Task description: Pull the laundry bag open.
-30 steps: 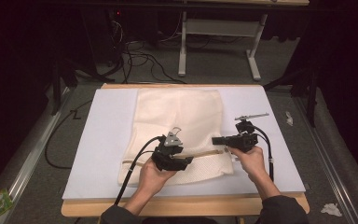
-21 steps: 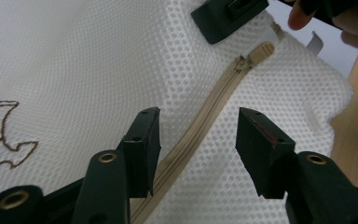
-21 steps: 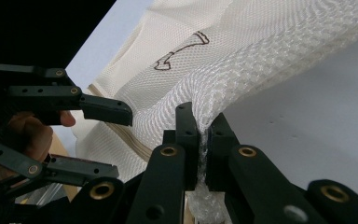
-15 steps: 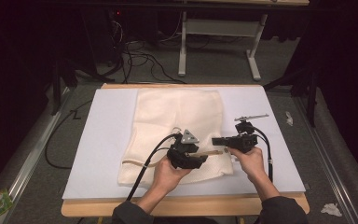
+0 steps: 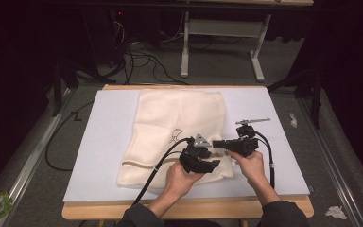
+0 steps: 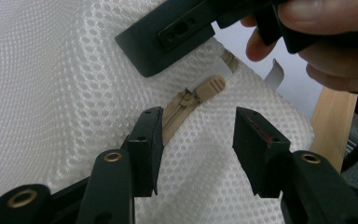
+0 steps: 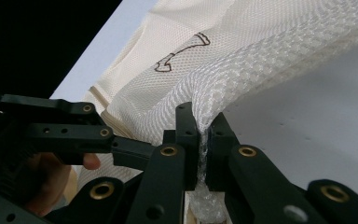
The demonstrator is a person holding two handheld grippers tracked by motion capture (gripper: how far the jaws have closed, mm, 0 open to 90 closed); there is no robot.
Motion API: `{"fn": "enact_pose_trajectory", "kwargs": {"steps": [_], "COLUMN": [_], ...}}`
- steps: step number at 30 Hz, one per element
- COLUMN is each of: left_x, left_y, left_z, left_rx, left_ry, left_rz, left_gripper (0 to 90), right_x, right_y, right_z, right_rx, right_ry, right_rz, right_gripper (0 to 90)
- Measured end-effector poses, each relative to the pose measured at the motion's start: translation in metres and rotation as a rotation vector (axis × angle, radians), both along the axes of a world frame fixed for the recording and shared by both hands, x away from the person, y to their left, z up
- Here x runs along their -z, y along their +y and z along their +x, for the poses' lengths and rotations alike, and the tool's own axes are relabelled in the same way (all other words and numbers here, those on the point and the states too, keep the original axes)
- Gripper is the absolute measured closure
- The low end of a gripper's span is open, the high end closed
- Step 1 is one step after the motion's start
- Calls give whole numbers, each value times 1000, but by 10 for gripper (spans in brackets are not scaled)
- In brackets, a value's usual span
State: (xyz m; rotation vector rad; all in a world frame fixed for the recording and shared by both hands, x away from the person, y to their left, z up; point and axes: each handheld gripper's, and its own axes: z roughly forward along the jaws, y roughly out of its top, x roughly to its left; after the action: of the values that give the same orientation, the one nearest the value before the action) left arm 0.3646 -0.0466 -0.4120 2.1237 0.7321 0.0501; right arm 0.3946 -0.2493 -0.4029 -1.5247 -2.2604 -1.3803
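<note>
Since the earlier frame, the left tool (image 5: 207, 158) has slid along the near edge of the counter (image 5: 99, 142) toward the right tool (image 5: 221, 144), and its jaws have just been closing, though nothing sits pinched between them yet. The cream mesh laundry bag (image 5: 170, 123) lies flat across the middle of the counter, its zipped end toward the near edge.

As a judgement, the work is at an early stage: the bag's near right corner is secured, but the zipper pull (image 6: 209, 87) is not yet grasped, and the zipper (image 6: 179, 109) looks closed along the stretch visible. Gripping the pull and drawing it along the bag remains to be done.

In the left gripper view, the left tool stands half released, its two pads straddling the mesh just short of the pull, which lies ahead and between them. The left hand (image 5: 179, 177) comes in from the near edge, wrist angled rightward. The right tool is clenched on a bunched fold of mesh (image 7: 203, 126) at the bag's near right corner, lifting it slightly, with the right hand (image 5: 250, 165) holding steady beside it.
</note>
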Motion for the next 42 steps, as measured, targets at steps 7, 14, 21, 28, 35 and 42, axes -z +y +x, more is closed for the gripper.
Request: {"fn": "enact_pose_trajectory", "kwargs": {"steps": [7,14,21,28,35,42], "left_x": [2,1,1,5,6,6], "left_y": [-3,-7,-9,-8,-2,1], "left_z": [7,11,8,4,6,8], "left_rx": [-29,-72,-88,-62,-54,-50], "left_ry": [25,34,-12,-29,-21,5], "left_rz": [-23,-21,17,15,-6,-36], "left_gripper": [507,498,589,707,787,847], "right_x": [1,2,3,3,3,2], "right_y": [7,11,9,7,7,7], "right_z": [0,1,1,0,0,0], "right_rx": [9,23,29,33,32,29], "right_ry": [-5,-16,-14,-12,-13,-15], "right_rz": [3,3,5,4,8,7], "right_gripper": [882,881,881,881,881,881]}}
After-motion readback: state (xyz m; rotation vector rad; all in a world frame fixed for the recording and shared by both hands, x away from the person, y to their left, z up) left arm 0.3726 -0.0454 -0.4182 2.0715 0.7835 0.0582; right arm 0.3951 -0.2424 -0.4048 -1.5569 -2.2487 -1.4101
